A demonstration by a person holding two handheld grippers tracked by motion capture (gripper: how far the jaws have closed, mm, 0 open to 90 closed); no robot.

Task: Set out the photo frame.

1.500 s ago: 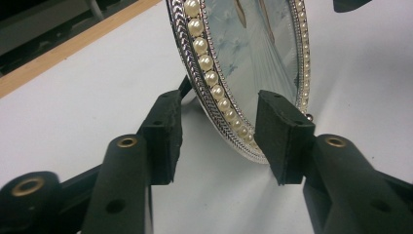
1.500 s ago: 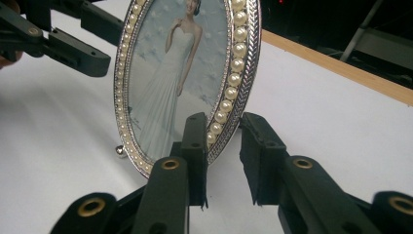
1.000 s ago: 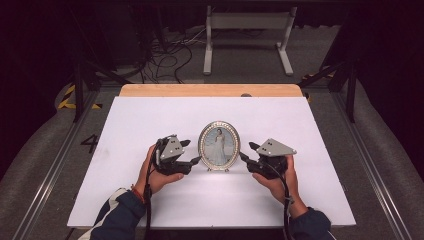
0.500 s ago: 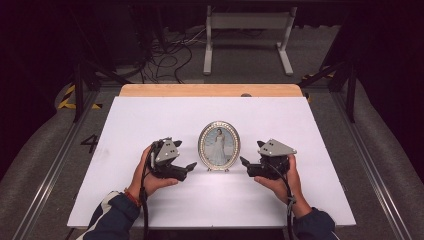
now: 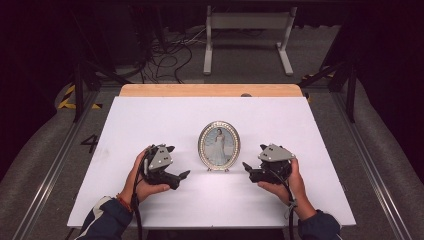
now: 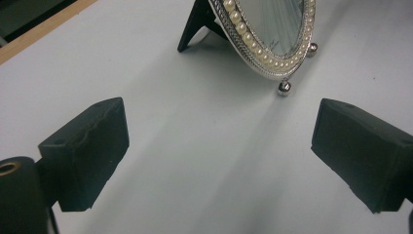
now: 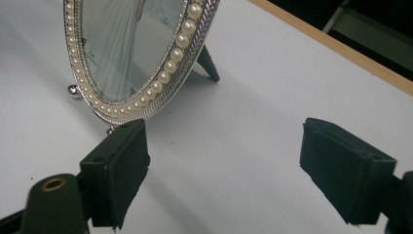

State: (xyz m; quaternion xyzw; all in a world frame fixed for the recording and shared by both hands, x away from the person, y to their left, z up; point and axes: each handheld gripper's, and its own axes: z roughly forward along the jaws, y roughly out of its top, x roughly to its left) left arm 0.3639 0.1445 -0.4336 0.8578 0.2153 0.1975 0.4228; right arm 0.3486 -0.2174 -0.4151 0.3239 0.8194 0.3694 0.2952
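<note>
An oval picture frame (image 5: 218, 145) with a pearl rim stands upright on its black back leg in the middle of the white board. It holds a photo of a figure in a white dress. My left gripper (image 5: 183, 175) lies to its left, apart from it, pointing at its base. Its jaws have just been opening and stand open with nothing between them (image 6: 219, 131); the picture frame (image 6: 272, 29) is ahead. My right gripper (image 5: 247, 167) mirrors it on the right. Its jaws have also just been opening and are empty (image 7: 224, 156), the picture frame (image 7: 131, 53) beyond the left pad.
The white board (image 5: 150, 120) covers the table, with a wooden strip (image 5: 210, 90) along its far edge. Beyond it on the dark floor stand a white metal stand (image 5: 247, 30) and a tangle of cables (image 5: 170, 55). Rails run along both sides.
Both grippers have drawn back from the frame's sides, the left one farther to the left and nearer the front edge. Both pairs of jaws have opened. The frame has stayed in place.
</note>
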